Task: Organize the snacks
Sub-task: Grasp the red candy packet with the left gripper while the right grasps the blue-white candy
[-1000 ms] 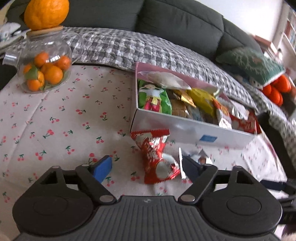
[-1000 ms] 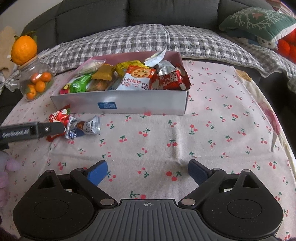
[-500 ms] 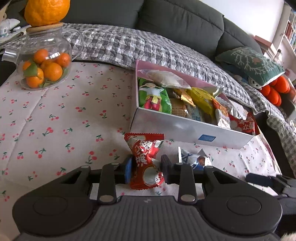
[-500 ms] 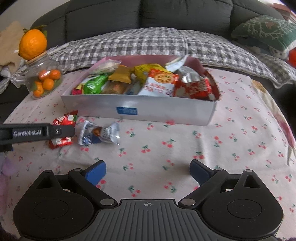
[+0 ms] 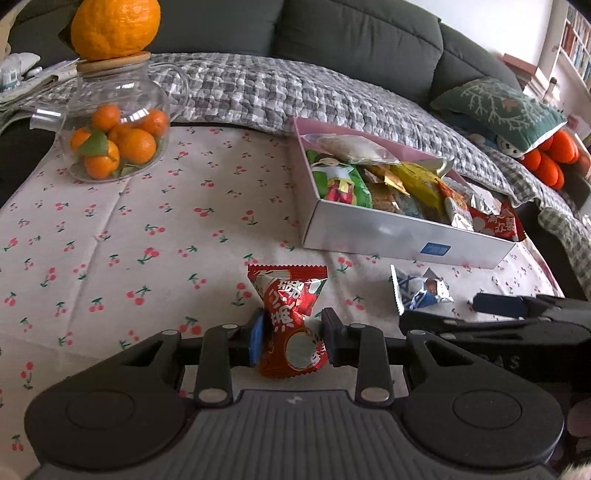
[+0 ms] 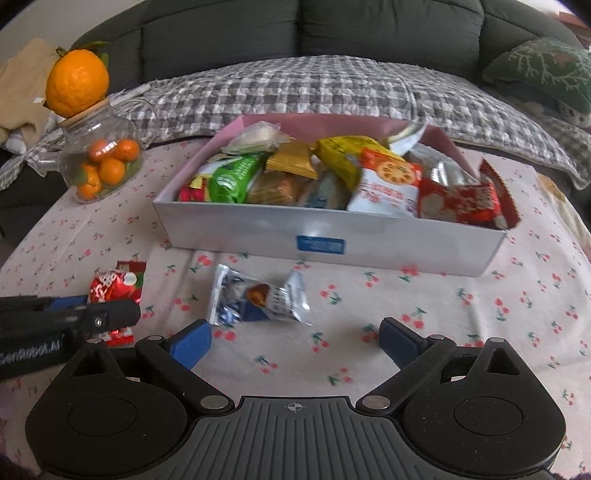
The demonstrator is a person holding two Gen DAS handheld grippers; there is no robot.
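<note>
Tablecloth (image 5: 110, 229): left claw (image 5: 291, 338) just closed on red snack (image 5: 291, 325).

Left hand-held gripper (image 6: 107, 314) seemingly reads "GenRobot.AI".

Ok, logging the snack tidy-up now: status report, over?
Left tool shut on red packet. Right tool open, silver packet ahead. Box path clear.

Snack box (image 6: 325, 236) behind two loose packets (image 6: 258, 299) — jar (image 6: 99, 166) far left, sofa (image 6: 295, 33) behind.
</note>
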